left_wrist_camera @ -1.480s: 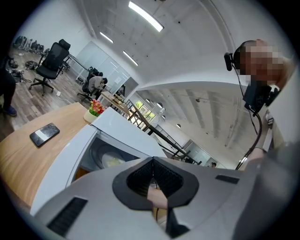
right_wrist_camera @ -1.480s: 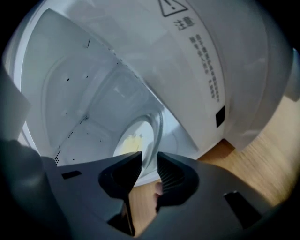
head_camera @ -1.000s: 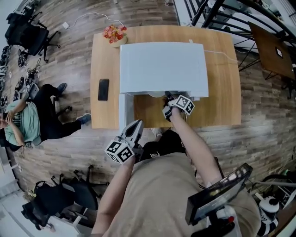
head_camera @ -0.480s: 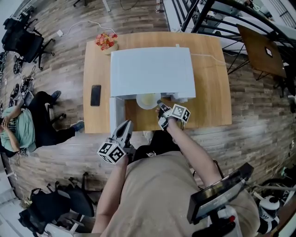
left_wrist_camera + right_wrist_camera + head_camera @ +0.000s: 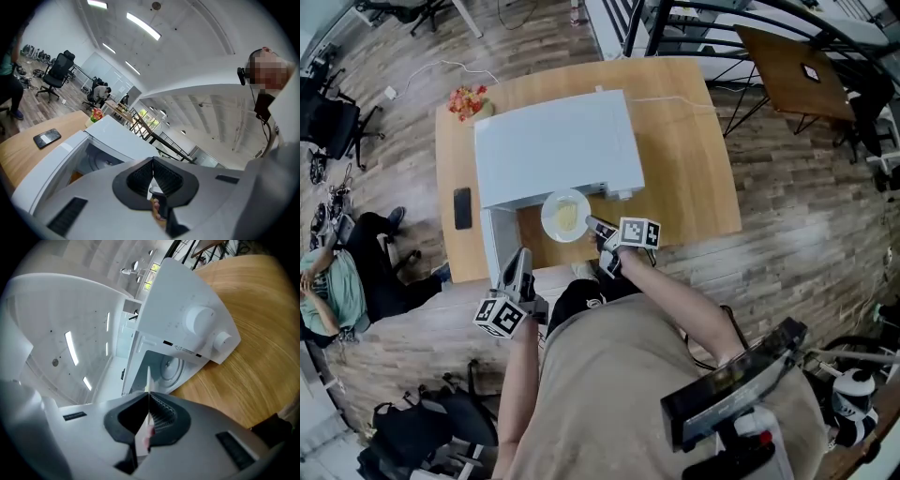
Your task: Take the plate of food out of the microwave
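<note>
The plate (image 5: 566, 215) has slid out of the microwave (image 5: 553, 145) toward 6 o'clock, right gripper (image 5: 592, 224) fingers grasping its rim, left gripper (image 5: 523, 255) clenched empty.

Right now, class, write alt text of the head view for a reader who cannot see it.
The right gripper is shut on the rim of a round white plate of pale yellow food, holding it just outside the open white microwave on a light wooden table. The left gripper, shut and empty, hovers by the microwave's open door.
</note>
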Tool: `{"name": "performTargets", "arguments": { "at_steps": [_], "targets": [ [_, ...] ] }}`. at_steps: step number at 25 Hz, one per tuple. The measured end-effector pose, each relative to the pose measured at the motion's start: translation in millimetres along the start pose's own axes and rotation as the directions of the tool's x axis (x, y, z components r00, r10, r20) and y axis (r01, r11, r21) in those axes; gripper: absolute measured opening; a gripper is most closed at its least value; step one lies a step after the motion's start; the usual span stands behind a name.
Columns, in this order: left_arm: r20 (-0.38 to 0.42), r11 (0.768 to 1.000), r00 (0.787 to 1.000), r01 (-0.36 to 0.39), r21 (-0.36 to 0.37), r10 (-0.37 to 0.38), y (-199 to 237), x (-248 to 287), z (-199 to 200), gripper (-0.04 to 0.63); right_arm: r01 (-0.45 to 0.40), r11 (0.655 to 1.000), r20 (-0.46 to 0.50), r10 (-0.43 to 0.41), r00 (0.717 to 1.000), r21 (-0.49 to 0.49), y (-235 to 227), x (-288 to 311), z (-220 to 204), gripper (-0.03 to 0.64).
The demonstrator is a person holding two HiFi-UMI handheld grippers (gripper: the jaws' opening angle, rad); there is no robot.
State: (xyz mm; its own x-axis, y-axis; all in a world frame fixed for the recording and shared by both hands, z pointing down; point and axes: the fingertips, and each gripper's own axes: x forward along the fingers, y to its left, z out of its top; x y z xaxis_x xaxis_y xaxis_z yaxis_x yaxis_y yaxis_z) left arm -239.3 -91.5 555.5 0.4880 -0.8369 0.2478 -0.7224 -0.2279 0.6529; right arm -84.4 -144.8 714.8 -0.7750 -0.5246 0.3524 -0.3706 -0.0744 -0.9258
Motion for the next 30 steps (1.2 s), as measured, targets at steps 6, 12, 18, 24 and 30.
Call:
{"name": "performTargets", "arguments": {
  "at_steps": [6, 12, 18, 24, 30],
  "targets": [
    [0.036, 1.000, 0.999, -0.022, 0.004, 0.022, -12.5, 3.2, -3.6, 0.005, -0.055, 0.998, -0.051, 0.056, 0.997, 0.016, 19.5, -20.3, -5.5, 0.014],
    [0.077, 0.999, 0.996, -0.048, 0.000, 0.047, -20.4, -2.0, -11.8, 0.005, -0.105, 0.994, -0.086, 0.106, 0.991, 0.017, 37.8, -43.3, -6.7, 0.014],
    [0.117, 0.997, 0.990, -0.075, -0.019, 0.077, -26.6, -11.1, -22.9, 0.005, -0.137, 0.989, -0.118, 0.142, 0.983, 0.048, 50.6, -65.6, -2.3, 0.013],
    [0.162, 0.995, 0.982, -0.093, -0.026, 0.096, -33.3, -18.2, -24.3, 0.005, -0.180, 0.983, -0.130, 0.183, 0.974, 0.035, 71.6, -79.2, 16.3, 0.014],
    [0.197, 0.993, 0.974, -0.108, -0.043, 0.114, -32.6, -25.1, -14.8, 0.005, -0.206, 0.978, -0.140, 0.201, 0.970, -0.023, 96.5, -81.7, 35.9, 0.014]
  ]
}}
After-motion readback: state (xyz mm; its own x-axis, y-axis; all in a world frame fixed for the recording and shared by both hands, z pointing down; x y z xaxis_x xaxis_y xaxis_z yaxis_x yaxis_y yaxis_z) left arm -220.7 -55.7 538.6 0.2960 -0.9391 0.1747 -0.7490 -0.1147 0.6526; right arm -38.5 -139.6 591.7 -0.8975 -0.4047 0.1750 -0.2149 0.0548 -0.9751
